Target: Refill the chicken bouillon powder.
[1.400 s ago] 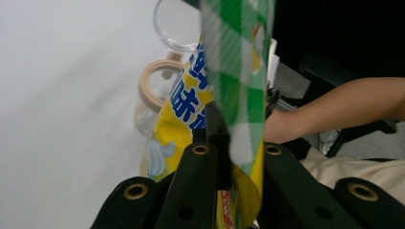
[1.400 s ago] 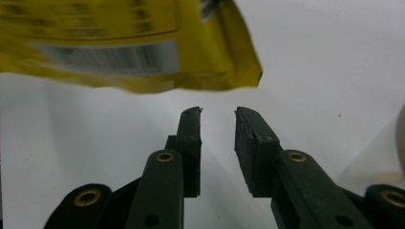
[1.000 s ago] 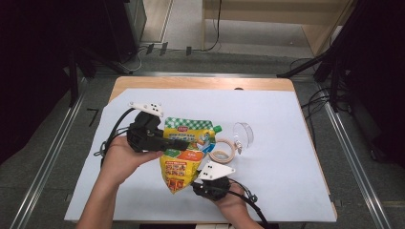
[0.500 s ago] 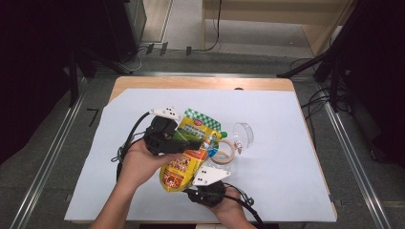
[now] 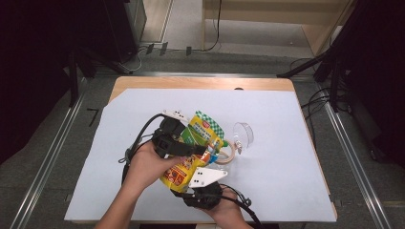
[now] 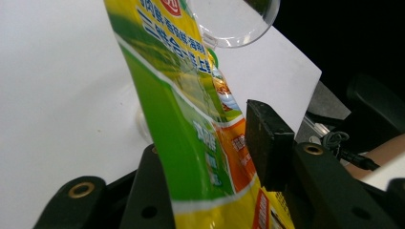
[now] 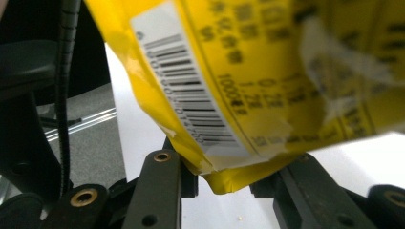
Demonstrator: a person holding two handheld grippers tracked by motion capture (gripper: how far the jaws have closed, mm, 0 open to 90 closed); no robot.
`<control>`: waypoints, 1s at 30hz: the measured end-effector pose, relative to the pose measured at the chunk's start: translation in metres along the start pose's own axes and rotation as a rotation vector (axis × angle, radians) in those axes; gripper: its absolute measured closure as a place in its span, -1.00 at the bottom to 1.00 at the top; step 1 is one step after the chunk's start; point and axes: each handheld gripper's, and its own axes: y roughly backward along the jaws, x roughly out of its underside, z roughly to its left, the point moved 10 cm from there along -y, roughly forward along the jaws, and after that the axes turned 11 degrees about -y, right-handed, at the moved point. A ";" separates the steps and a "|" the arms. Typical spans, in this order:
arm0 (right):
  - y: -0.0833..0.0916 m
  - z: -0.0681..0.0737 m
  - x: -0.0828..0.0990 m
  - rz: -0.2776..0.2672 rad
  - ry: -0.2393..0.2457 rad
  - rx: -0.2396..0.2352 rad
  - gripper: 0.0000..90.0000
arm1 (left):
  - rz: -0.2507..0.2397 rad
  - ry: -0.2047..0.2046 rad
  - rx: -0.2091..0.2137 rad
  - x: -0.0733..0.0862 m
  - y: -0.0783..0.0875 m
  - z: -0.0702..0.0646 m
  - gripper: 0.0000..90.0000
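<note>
On the table, two grippers hold a bag (image 5: 193, 150).
Right gripper (image 5: 203, 183) pinches it; left gripper (image 5: 184, 143), jaws just widening, should clamp gently.

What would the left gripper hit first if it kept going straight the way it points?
The left gripper already has the yellow-green pouch between its jaws, which have just been opening. Beyond it, probably the clear plastic cup; depth is unclear.
</note>
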 end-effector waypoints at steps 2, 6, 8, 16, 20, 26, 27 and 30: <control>0.000 0.002 -0.001 0.001 0.001 -0.013 0.57 | 0.004 0.026 0.013 0.000 -0.002 0.001 0.45; -0.003 0.005 -0.007 0.012 -0.009 -0.048 0.53 | 0.036 0.054 0.023 -0.003 -0.007 0.003 0.37; -0.004 0.007 -0.013 0.009 -0.011 -0.073 0.52 | 0.056 0.069 0.001 -0.007 -0.007 0.005 0.31; -0.004 0.007 -0.030 0.013 -0.007 -0.106 0.47 | 0.095 0.102 -0.020 -0.015 -0.007 0.014 0.63; -0.006 0.005 -0.026 0.015 -0.016 -0.101 0.42 | 0.071 0.080 -0.041 -0.018 -0.009 0.017 0.77; -0.008 0.004 -0.024 0.016 0.005 -0.093 0.31 | 0.053 0.068 -0.047 -0.020 -0.009 0.014 0.86; -0.008 0.004 -0.024 0.017 0.009 -0.091 0.30 | 0.051 0.068 -0.049 -0.020 -0.009 0.014 0.86; -0.009 0.002 -0.024 0.022 0.023 -0.071 0.46 | 0.046 0.077 -0.035 -0.020 -0.009 0.014 0.86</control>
